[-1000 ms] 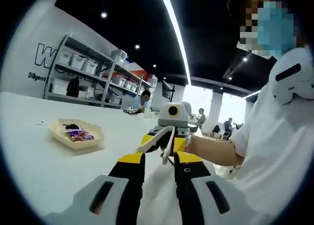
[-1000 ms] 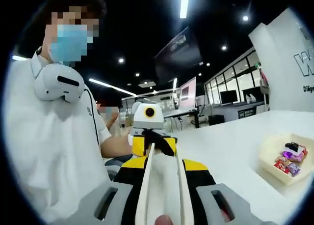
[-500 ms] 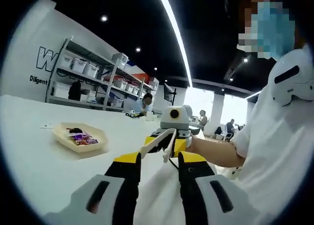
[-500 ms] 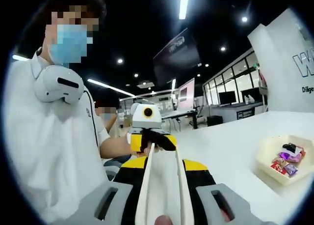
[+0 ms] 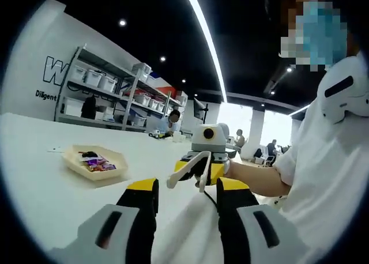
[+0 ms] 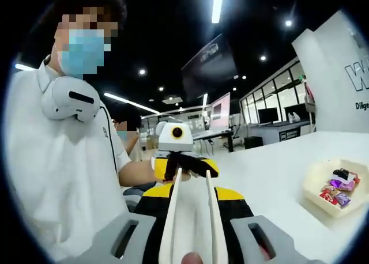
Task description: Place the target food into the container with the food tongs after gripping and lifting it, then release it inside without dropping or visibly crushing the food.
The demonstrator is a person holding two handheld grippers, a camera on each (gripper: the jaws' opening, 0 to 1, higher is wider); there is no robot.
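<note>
Over on the white table, the wrapped snacks sit in their cream tray, well apart from both grippers. My right gripper clasps the white tongs, arms slightly parted. My left gripper stands wide, holding nothing.

Both views face each other, sharing the tray
</note>
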